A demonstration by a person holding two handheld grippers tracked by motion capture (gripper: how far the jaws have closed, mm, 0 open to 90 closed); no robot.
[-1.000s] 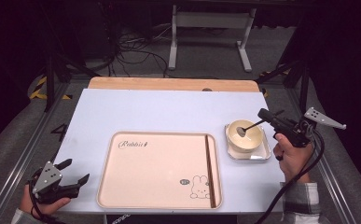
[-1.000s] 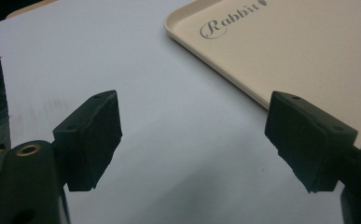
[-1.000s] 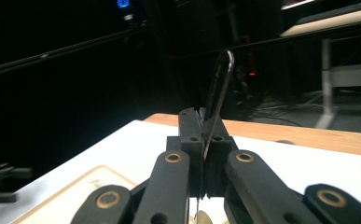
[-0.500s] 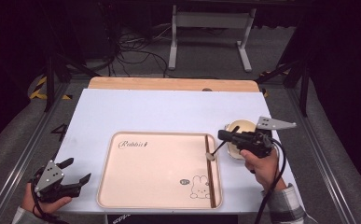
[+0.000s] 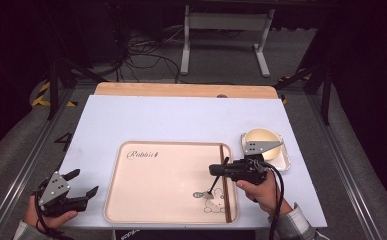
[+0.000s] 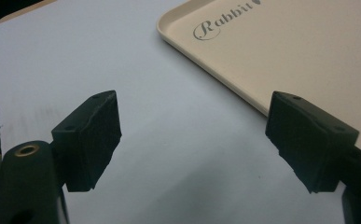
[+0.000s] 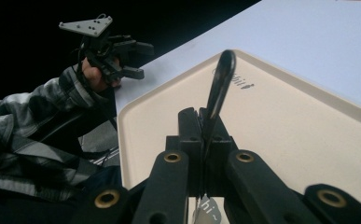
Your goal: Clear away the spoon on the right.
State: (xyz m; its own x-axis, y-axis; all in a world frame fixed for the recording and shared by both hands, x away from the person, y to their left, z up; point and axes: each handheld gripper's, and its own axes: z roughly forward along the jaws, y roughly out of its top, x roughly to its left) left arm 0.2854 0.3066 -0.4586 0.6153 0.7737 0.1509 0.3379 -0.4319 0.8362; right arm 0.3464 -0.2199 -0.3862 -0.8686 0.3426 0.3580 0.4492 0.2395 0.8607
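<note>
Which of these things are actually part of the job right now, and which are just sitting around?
In use:
- right gripper, shut on the spoon
- rabbit tray, under the spoon
- bowl on its small dish

Just there:
- left gripper, fingers open, beside the tray
- white table
- wooden board at the far edge

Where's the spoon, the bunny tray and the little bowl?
spoon (image 5: 213,188), high view, on its thin handle.
bunny tray (image 5: 171,175), high view, on its bare floor.
little bowl (image 5: 261,136), high view, on its pale inside.
</note>
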